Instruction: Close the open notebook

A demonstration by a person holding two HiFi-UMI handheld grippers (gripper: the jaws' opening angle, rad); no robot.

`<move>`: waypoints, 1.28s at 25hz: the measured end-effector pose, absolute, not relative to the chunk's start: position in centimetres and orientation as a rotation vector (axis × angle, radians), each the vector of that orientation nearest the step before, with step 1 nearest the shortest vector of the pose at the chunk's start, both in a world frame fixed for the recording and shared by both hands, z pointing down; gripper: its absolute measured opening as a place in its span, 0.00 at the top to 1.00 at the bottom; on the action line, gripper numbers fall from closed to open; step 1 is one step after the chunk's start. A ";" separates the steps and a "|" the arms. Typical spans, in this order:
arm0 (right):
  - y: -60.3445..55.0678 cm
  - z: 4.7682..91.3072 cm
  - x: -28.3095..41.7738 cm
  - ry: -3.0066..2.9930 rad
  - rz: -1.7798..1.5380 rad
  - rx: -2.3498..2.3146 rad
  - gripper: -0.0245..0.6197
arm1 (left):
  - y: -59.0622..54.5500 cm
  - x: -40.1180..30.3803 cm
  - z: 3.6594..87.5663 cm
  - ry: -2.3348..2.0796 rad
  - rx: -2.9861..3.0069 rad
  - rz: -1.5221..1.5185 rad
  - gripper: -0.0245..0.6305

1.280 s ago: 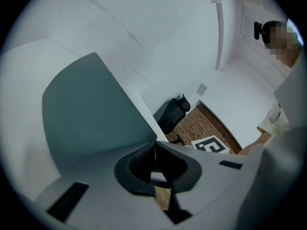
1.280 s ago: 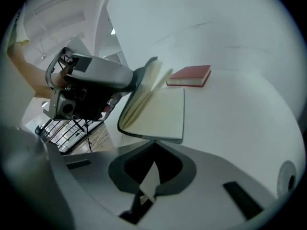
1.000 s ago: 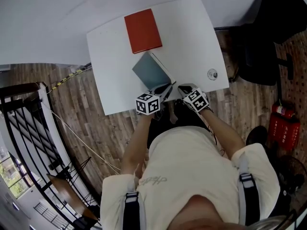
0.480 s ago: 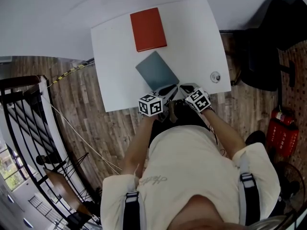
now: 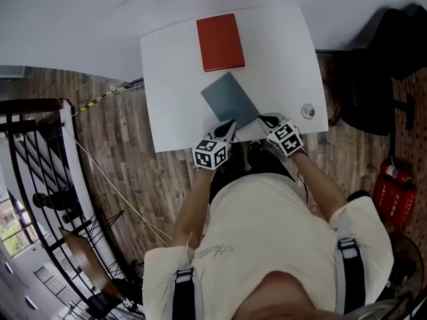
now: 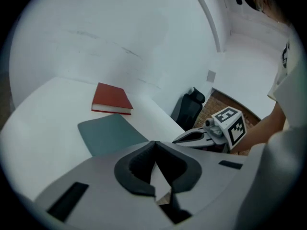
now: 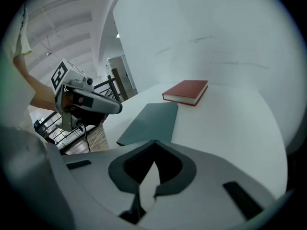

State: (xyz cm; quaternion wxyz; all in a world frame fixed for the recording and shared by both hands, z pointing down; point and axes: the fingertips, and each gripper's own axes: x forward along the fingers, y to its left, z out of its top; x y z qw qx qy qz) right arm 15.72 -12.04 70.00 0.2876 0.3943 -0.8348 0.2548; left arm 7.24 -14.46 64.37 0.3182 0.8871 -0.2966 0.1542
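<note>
Already closed, the grey notebook (image 5: 230, 101) lies flat on the white table (image 5: 167, 79) near its front edge, with a red book (image 5: 221, 42) beyond it by the far edge. The left gripper (image 5: 229, 125) and right gripper (image 5: 265, 119) flank the notebook's near corner, each with jaws pressed together and empty.

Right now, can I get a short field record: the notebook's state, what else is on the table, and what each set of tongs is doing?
notebook: grey-green, closed, flat on the white table
red book: closed, beyond the notebook, apart from it
small round object: near the table's right front corner, too small to identify
left tongs: shut, empty, by the notebook's near edge
right tongs: shut, empty, at the table's front edge
task: notebook looks closed
</note>
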 end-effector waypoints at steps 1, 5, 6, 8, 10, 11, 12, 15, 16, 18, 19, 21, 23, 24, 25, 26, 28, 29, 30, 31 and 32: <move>-12.3 69.3 15.5 -2.237 0.657 1.056 0.95 | -14.6 6.4 64.2 -0.818 2.343 0.431 0.93; -12.7 66.2 14.4 -2.274 0.594 1.070 0.96 | -15.1 3.1 62.9 -0.930 2.372 0.495 0.94; -13.0 65.4 14.1 -2.290 0.581 1.070 0.96 | -15.4 2.4 62.5 -0.957 2.378 0.496 0.94; -13.6 63.9 13.5 -2.325 0.561 1.069 0.96 | -16.1 1.0 61.6 -1.007 2.380 0.486 0.93; -14.1 62.4 12.6 -2.353 0.537 1.071 0.95 | -16.6 -0.6 60.8 -1.047 2.368 0.466 0.94; -14.4 61.5 12.2 -2.366 0.520 1.073 0.95 | -16.8 -1.3 60.4 -1.066 2.361 0.454 0.94; -14.7 60.6 11.9 -2.379 0.501 1.076 0.95 | -17.1 -2.0 59.9 -1.086 2.354 0.445 0.93; -15.5 57.9 11.0 -2.418 0.442 1.085 0.95 | -17.8 -3.5 58.3 -1.146 2.343 0.450 0.94; -15.9 57.0 10.7 -2.430 0.422 1.089 0.95 | -18.0 -3.8 57.6 -1.157 2.356 0.455 0.94; -16.7 55.4 10.2 -2.451 0.373 1.098 0.95 | -18.7 -4.1 55.9 -1.169 2.401 0.455 0.93; -17.1 54.5 9.9 -2.460 0.344 1.104 0.95 | -19.1 -4.1 55.1 -1.177 2.424 0.450 0.94; -17.9 52.8 9.5 -2.480 0.289 1.112 0.95 | -19.8 -4.4 53.5 -1.197 2.451 0.424 0.93; -18.5 51.0 8.9 -2.507 0.244 1.118 0.95 | -20.4 -4.8 51.8 -1.223 2.461 0.385 0.94; -18.7 50.0 8.6 -2.522 0.226 1.122 0.95 | -20.6 -5.1 51.0 -1.233 2.467 0.364 0.93; -18.9 49.2 8.3 -2.536 0.209 1.127 0.95 | -20.8 -5.3 50.2 -1.241 2.474 0.345 0.93; -19.1 48.3 8.0 -2.552 0.195 1.133 0.95 | -21.0 -5.5 49.4 -1.249 2.481 0.327 0.94; -19.4 46.4 7.6 -2.587 0.169 1.145 0.95 | -21.5 -5.7 47.9 -1.272 2.494 0.288 0.93; -19.5 45.5 7.3 -2.604 0.153 1.149 0.95 | -21.8 -5.9 47.1 -1.284 2.501 0.267 0.93; -19.5 44.5 7.0 -2.620 0.133 1.151 0.95 | -21.9 -6.1 46.3 -1.297 2.509 0.246 0.93; -19.6 43.7 6.7 -2.634 0.110 1.152 0.95 | -22.1 -6.3 45.5 -1.310 2.517 0.227 0.93; -19.6 43.0 6.4 -2.646 0.086 1.150 0.95 | -22.2 -6.5 44.8 -1.325 2.525 0.213 0.93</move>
